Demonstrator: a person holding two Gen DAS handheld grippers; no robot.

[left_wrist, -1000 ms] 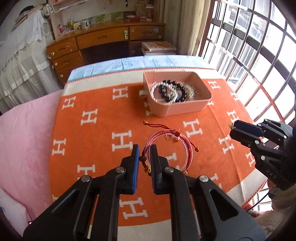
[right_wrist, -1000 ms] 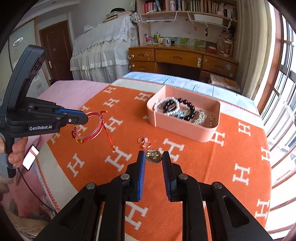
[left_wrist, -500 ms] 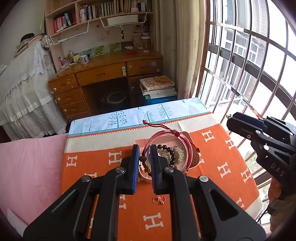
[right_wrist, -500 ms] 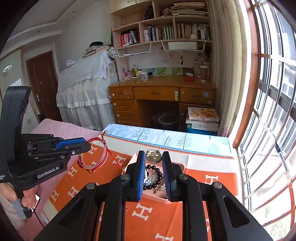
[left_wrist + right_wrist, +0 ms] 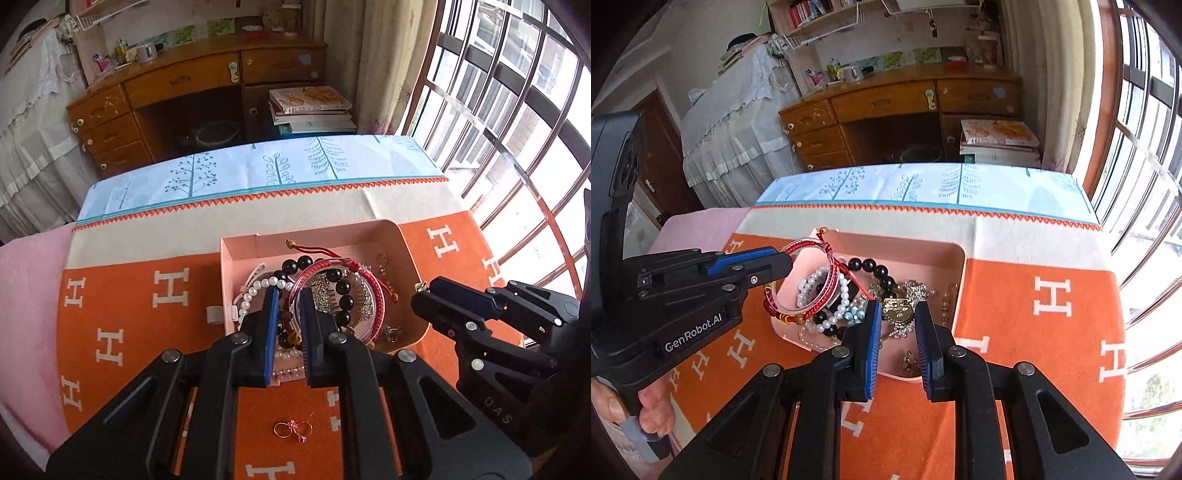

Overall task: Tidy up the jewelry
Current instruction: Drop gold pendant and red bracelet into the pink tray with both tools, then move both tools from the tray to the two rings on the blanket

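A pink tray [image 5: 402, 240] [image 5: 916, 254] holds pearl and black bead bracelets and silver pieces. My left gripper [image 5: 288, 299] [image 5: 788, 264] hovers over the tray's near left side, shut on a red cord bracelet [image 5: 373, 291] [image 5: 816, 280] that hangs over the tray. My right gripper [image 5: 897, 314] [image 5: 421, 291] is over the tray's right side with its jaws parted; a gold pendant [image 5: 897, 309] sits between its fingertips, and I cannot tell whether they still pinch it. Small pink rings [image 5: 293, 430] lie on the orange cloth in front of the tray.
The tray sits on an orange blanket with white H marks [image 5: 122, 295] over a table. A pink cover [image 5: 26, 295] lies to the left. A wooden desk [image 5: 192, 85] and stacked books [image 5: 310, 107] stand behind. Window bars [image 5: 517, 110] are at the right.
Both grippers have come down over the tray with the red bracelet and the gold pendant. The right gripper's jaws have spread wider than before.
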